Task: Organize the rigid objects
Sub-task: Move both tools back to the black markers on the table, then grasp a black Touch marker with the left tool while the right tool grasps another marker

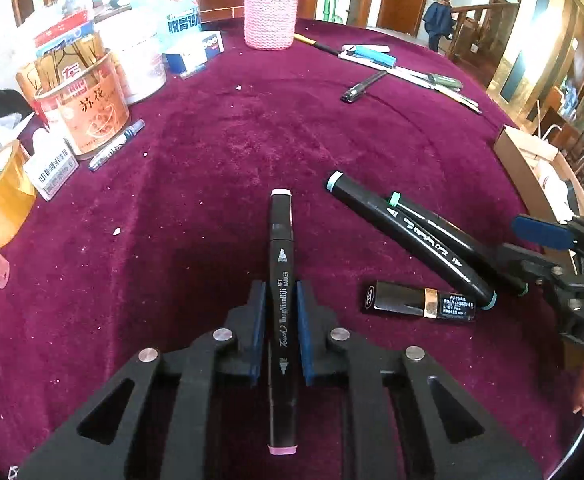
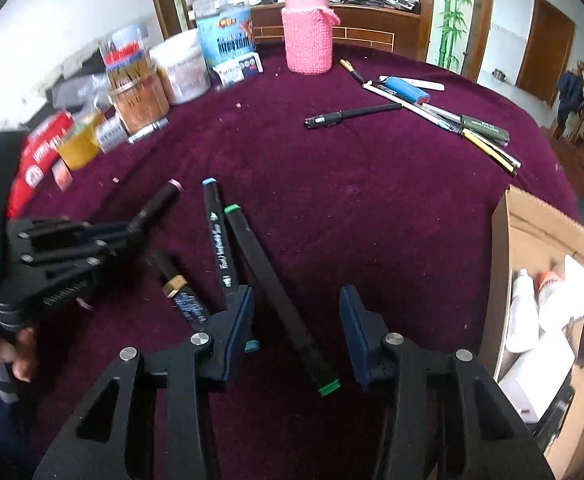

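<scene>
The left gripper (image 1: 279,304) has its blue pads closed on the barrel of a black art marker with pink end caps (image 1: 281,280), which runs lengthwise between the fingers, its far cap out over the burgundy tablecloth (image 1: 252,128); whether it is lifted clear of the cloth cannot be told. The right gripper (image 2: 297,320) is spread wide and holds nothing; the green-capped marker (image 2: 276,284) lies on the cloth between its fingers, and the blue-capped marker (image 2: 219,240) lies just to the left, its near end hidden under the left finger (image 2: 236,316). A black tube with a gold band (image 2: 178,288), seemingly a lipstick, lies left of those two. By my reading the sorting is at an early or middle stage: one marker is in hand, two more and the tube lie loose nearby, and a black pen (image 2: 352,116) plus a fanned cluster of pens and pencils (image 2: 444,116) rest at the far right. A cardboard box (image 2: 508,240) at the right edge holds white bottles, but the frame cuts it off, so whether it is the destination is unclear. The jars and packets at far left are blurred in the right wrist view.
</scene>
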A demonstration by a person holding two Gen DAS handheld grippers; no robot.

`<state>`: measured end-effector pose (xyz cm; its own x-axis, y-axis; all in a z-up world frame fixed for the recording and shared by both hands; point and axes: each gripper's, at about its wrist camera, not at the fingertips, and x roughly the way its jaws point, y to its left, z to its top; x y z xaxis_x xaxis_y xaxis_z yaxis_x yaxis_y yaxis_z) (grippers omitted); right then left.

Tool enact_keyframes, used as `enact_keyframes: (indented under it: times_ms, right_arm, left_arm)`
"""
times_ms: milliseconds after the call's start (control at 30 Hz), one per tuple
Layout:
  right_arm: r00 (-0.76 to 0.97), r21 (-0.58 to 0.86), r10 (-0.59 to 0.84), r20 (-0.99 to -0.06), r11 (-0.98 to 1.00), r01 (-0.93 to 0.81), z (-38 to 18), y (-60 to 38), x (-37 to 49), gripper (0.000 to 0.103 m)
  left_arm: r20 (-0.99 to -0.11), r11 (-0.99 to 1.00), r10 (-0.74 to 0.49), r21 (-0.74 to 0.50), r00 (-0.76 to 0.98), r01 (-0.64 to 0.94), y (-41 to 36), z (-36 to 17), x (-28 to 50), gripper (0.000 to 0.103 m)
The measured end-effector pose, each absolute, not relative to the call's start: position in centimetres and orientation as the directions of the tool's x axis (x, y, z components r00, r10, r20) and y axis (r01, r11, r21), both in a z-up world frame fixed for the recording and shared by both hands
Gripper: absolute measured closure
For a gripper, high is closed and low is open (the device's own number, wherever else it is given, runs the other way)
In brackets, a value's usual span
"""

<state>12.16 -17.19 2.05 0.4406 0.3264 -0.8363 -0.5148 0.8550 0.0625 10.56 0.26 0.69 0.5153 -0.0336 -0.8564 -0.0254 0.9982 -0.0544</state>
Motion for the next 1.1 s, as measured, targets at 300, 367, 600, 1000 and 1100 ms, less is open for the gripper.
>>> enact_keyframes:
  times_ms: [300,367,600,1000,1100]
  right_arm:
    - [0.413,0.011,0.281,-0.866,0.838,-0.546,-0.1,-15.4,13.2,0.073]
    - [0.418,0.014,0.285,-0.863,0.839,-0.543,-0.2,-15.2,13.1,0.085]
    - [0.457,0.127,0.35,-0.818,0.884,-0.451,-0.3,-17.3,12.3,0.091]
    - [0.469,0.258,0.458,-0.755,0.865,-0.43,0.6,-19.3,12.0,0.091]
    - [0.483,0.263,0.466,-0.741,0.863,-0.43,1.1,-19.7,11.7,0.091]
  left_arm:
    - [-0.844,0.999,-0.017,-0.032,0.536,-0.018,0.2,0.6,10.5,0.09]
    - [-0.84,0.999,-0.017,-0.031,0.542,-0.017,0.1,0.6,10.3,0.09]
    - [-0.83,0.998,-0.032,-0.053,0.557,-0.022,0.4,0.6,10.2,0.09]
    - [-0.812,0.999,-0.005,-0.029,0.583,-0.032,0.0,0.6,10.1,0.09]
    - [-0.803,0.998,-0.002,-0.036,0.596,-0.044,0.1,0.8,10.1,0.091]
